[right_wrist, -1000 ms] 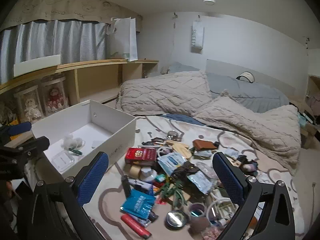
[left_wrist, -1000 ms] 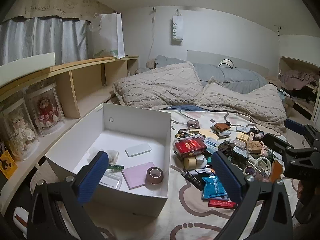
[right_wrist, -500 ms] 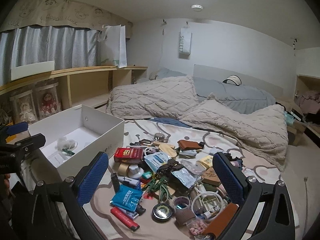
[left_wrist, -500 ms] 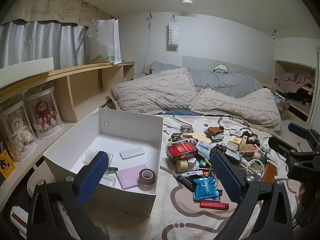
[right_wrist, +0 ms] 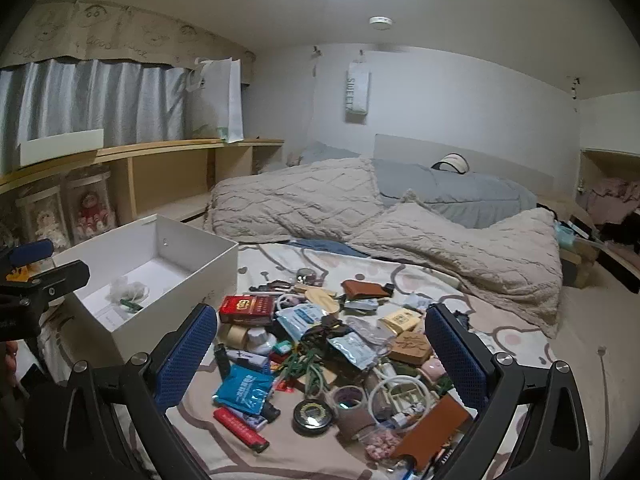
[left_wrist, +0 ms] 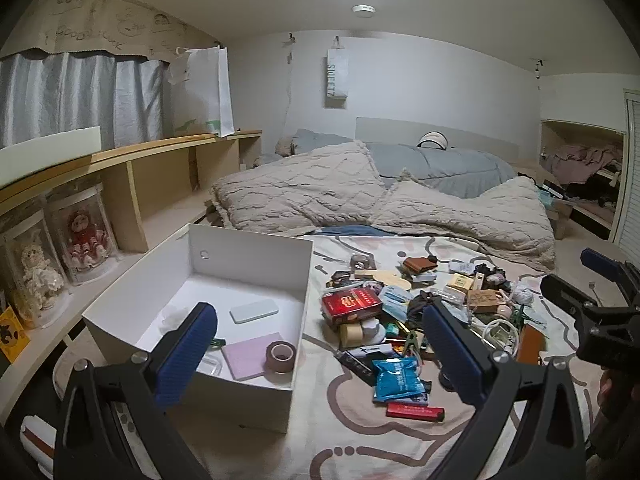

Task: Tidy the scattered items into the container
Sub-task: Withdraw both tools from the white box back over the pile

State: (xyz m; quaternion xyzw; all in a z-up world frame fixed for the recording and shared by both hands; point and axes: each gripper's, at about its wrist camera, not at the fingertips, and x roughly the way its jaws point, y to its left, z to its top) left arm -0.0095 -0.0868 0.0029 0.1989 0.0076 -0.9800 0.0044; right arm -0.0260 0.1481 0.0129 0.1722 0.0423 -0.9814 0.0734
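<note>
Both claws up over the bed (left_wrist: 360, 452), nothing in either; left claw (left_wrist: 320, 356) jaws spread wide, empty; right claw (right_wrist: 322, 356) same, jaws apart, empty.

White box (left_wrist: 280, 404) sits on the bed's left side, open top; inside: tape roll (left_wrist: 281, 355) touching a pink pad (left_wrist: 246, 354), a pale flat case (left_wrist: 254, 311) further back, a small green item near the left wall, crumpled white stuff (right_wrist: 128, 288) in the near corner as seen from the right wrist.

Scattered pile just right of the box, not touching it as far as I can tell; red carton (right_wrist: 248, 307) nearest the box wall; blue pouch (right_wrist: 245, 387) and red lighter (right_wrist: 240, 429) at the near edge; round black tin (right_wrist: 313, 416), brown wallet (right_wrist: 366, 289) at the far side; rest is a tangle of cables and packets, too cluttered to itemise.

Beige quilt (right_wrist: 320, 204) bunched up behind the pile.
</note>
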